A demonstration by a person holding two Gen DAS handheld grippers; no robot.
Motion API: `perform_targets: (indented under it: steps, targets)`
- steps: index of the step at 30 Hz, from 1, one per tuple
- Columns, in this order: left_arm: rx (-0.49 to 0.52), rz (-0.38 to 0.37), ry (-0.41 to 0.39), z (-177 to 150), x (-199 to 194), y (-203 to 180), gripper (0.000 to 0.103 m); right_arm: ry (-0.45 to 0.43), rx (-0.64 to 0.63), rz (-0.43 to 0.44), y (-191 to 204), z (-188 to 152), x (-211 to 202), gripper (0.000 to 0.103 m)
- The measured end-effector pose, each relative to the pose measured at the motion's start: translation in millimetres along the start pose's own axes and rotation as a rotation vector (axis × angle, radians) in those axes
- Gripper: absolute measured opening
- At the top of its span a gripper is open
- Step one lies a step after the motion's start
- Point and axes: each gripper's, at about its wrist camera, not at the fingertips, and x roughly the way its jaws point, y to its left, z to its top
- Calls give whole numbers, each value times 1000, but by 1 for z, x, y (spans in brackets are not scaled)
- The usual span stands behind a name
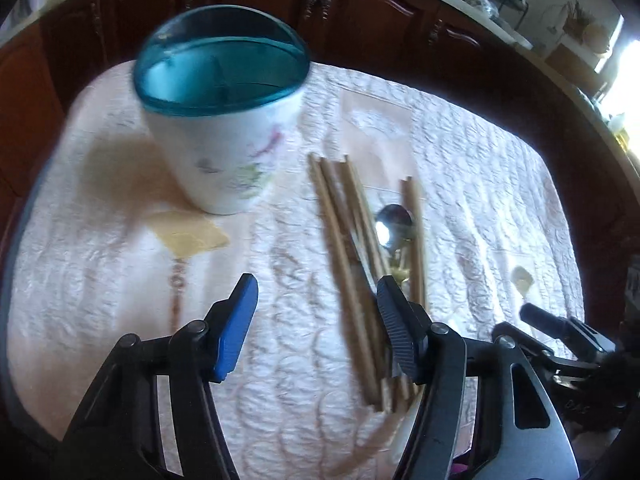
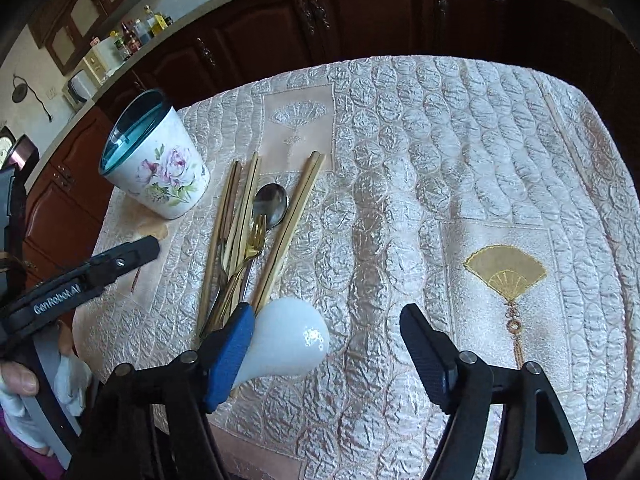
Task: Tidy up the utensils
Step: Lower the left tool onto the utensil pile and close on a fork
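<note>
A white flowered holder with a teal rim (image 1: 224, 120) stands on the quilted cloth at the table's far left; it also shows in the right wrist view (image 2: 156, 160). Right of it lie several wooden chopsticks (image 2: 240, 216), a metal spoon (image 2: 272, 202) and a gold fork (image 2: 254, 242) in a loose bundle; the chopsticks (image 1: 344, 248) and spoon (image 1: 394, 222) show in the left wrist view too. A white ceramic spoon (image 2: 288, 340) lies by the right gripper's left pad. My left gripper (image 1: 316, 300) is open above the cloth, left of the bundle. My right gripper (image 2: 326, 330) is open and empty.
The table (image 2: 460, 152) is covered by a pale pink quilted cloth with gold fan embroidery (image 2: 506, 270). Dark wooden cabinets (image 2: 360, 12) stand behind it. The left gripper's body (image 2: 80, 280) reaches in at the left of the right wrist view.
</note>
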Motion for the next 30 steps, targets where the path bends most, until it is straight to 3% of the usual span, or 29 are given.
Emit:
perform_targets:
  steps: [2,6,14,23,26,30]
  targets:
    - [13,-5,21,4,10,-7,61,5,1,19,0,2,3,67]
    - [29,22,59,15,33,-14,40,8,-10,34,4,6,10,67]
    - [17,82,85,37,71,-18,35,2,-8,60,-1,25,22,66]
    - [-1,90,97,53,97,-19,34,4,-7,87,-7,57,45,50]
    - [-16,38,106,57,99,-16,19,8,-2,92,-9,66,53,47]
    - [19,9,118,51,92,-10,15,6,-12,94,-7,71,56,46]
